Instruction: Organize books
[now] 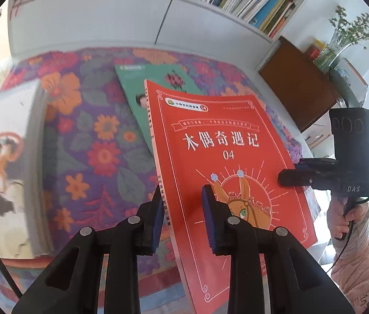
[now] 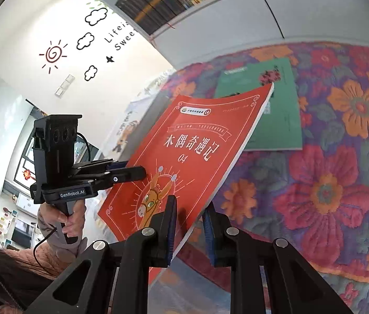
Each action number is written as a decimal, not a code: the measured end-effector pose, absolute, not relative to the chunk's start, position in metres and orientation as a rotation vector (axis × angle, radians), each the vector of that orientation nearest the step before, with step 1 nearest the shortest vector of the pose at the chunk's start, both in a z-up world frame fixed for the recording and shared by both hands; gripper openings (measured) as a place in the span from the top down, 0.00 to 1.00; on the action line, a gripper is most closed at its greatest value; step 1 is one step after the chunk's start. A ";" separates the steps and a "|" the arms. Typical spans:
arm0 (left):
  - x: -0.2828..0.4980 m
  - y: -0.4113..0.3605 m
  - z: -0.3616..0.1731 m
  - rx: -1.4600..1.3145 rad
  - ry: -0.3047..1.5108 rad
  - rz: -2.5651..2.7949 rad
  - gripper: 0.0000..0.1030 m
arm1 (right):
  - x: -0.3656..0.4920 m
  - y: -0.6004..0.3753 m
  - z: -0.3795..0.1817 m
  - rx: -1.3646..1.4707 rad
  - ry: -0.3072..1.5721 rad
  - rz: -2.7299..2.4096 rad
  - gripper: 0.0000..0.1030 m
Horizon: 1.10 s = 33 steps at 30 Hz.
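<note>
— Paperback check: where's the thin red softcover book (image 1: pixel 210 141)?

— Lifted above the floral bed (image 1: pixel 85 141); your left tool (image 1: pixel 184 217) grasps its spine edge, right tool (image 2: pixel 189 233) the opposite edge.

— Handling?

— Light, floppy, glossy; it's bowing, so grip deeper.

Bright daylight, fisheye-warped edges, blurred left side

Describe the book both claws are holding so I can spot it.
Over the flowered bedspread, below the white bookshelf, the red paperback hangs tilted. Unlike the green book lying flat behind it, it shows a donkey's head and "04".
</note>
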<state>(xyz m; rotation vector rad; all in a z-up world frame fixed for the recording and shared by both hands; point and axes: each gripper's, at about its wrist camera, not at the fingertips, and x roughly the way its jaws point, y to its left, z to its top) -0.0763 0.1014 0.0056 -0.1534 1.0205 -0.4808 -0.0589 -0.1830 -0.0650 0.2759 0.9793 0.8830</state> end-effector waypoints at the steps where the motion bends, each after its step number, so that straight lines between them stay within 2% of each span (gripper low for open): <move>1: -0.078 0.103 0.009 -0.150 1.011 -0.478 0.76 | -0.061 -0.180 -0.061 0.268 0.973 0.888 0.81; 13: -0.092 0.153 0.049 -0.154 0.890 -0.422 0.75 | -0.070 -0.121 -0.018 0.160 0.890 0.926 0.81; 23: -0.077 0.244 0.078 -0.171 0.769 -0.346 0.75 | -0.037 -0.037 0.004 0.083 0.822 1.013 0.81; 33: -0.061 0.330 0.055 -0.287 0.762 -0.216 0.75 | -0.004 0.058 0.002 0.012 0.804 1.098 0.80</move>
